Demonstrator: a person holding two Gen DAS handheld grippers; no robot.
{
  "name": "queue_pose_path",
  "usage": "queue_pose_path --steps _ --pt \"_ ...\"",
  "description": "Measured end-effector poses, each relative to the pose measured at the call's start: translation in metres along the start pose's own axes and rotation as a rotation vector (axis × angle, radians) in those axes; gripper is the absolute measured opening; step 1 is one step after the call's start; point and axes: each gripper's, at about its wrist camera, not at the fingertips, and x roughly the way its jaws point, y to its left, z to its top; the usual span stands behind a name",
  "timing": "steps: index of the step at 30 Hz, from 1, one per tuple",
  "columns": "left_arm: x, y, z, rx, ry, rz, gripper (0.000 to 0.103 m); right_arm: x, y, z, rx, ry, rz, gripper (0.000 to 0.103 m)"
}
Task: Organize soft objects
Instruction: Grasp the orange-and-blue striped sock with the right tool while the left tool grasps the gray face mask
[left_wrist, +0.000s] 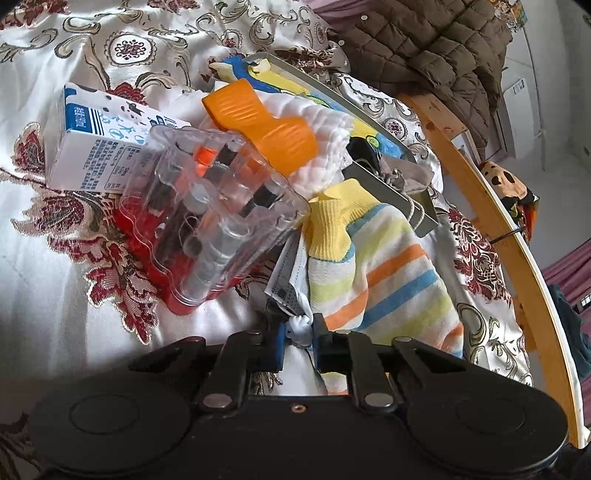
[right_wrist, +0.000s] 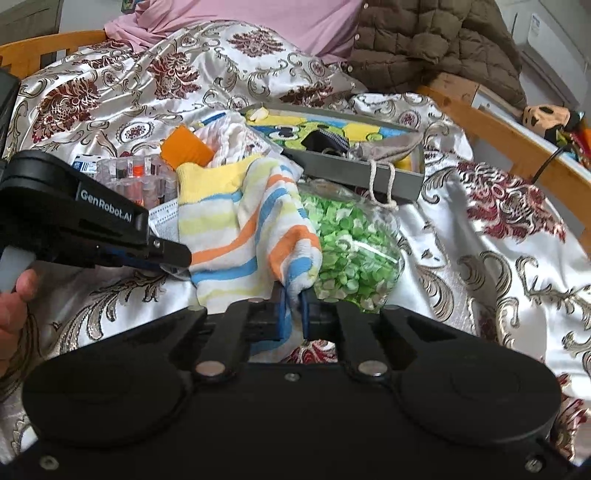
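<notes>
2 grippers are engaged: left gripper (left_wrist: 298, 334) pinches the face mask (left_wrist: 286, 280) by its bunched end; right gripper (right_wrist: 293, 314) clamps the striped sock (right_wrist: 240, 229) toe, apparently separating both soft items, piled beside the grey tray (right_wrist: 354, 177), from clutter.

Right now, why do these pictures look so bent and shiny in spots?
Left wrist view: fisheye lens curves the wooden rail; glare whitens the satin bedspread and glints off the clear plastic case. Right wrist view: corners go black, and the bedspread shines brightly.
</notes>
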Motion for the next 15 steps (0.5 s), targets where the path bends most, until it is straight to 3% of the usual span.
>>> queue_pose_path --steps 15 --pt "-0.036 -0.02 -0.011 0.118 -0.051 0.034 0.013 -0.031 -0.008 0.005 -0.058 -0.15 -0.106 0.002"
